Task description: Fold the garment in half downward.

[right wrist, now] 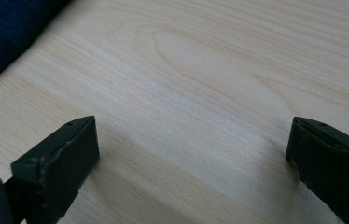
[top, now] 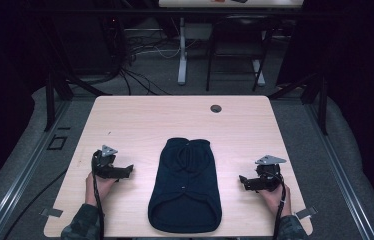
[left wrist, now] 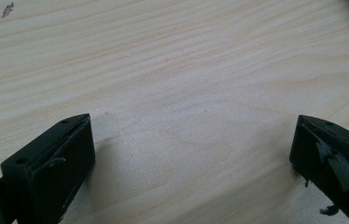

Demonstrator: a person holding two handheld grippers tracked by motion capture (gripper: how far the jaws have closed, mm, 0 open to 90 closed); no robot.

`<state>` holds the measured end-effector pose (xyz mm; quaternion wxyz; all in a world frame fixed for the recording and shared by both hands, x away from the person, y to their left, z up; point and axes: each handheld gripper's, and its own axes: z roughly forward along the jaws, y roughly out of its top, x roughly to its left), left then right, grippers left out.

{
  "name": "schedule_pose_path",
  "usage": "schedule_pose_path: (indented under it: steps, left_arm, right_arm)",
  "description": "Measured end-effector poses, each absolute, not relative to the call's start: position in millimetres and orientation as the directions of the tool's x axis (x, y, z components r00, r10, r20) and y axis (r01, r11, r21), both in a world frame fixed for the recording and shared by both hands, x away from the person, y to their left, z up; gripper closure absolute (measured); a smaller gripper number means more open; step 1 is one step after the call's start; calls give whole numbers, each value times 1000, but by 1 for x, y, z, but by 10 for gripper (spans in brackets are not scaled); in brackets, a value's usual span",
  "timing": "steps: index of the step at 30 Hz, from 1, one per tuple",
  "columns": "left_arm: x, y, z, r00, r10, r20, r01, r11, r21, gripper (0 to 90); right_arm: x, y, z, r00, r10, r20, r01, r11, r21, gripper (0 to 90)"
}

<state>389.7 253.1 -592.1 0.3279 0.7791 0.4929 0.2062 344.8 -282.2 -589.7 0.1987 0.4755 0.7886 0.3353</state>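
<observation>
A dark navy knitted garment (top: 186, 185) lies flat in the middle of the light wooden table (top: 140, 117), its length running from the front edge toward the middle. My left gripper (top: 127, 170) rests on the table to the garment's left, open, its jaws wide apart over bare wood (left wrist: 191, 135) and pointing toward the garment. To the right of the garment my right gripper (top: 244, 181) lies open too, with bare wood between its jaws (right wrist: 193, 140). A corner of the navy garment (right wrist: 4, 32) shows at the upper left of the right gripper view.
A round cable hole (top: 216, 108) sits near the table's far edge. Beyond the table stand a chair (top: 235, 45), a white desk leg (top: 182, 55) and loose cables (top: 140, 50) on the floor. Dark frame posts (top: 50, 100) flank the table.
</observation>
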Motion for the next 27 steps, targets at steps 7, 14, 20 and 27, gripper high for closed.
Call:
schedule_pose_path:
  steps: [7,14,20,27]
  left_arm:
    - [390,253,-592,424,906,-1,633,-296,715,5]
    - [393,249,-590,407,913,12,640,-295,710,3]
    - [400,241,-568,441,897,-23,611,-281,740,22]
    - [422,218,-541,498,867,-36,595,-311,741,15]
  right_arm:
    - [345,-282,-589,-469,883,5,625,328,708,20]
    - [349,-282,-586,-455,890,19,657,321,682,7]
    - [356,-272,-561,-478,876,59,641,302,706,10]
    - [378,-240,-532,-545,834,88,618,328,715,32]
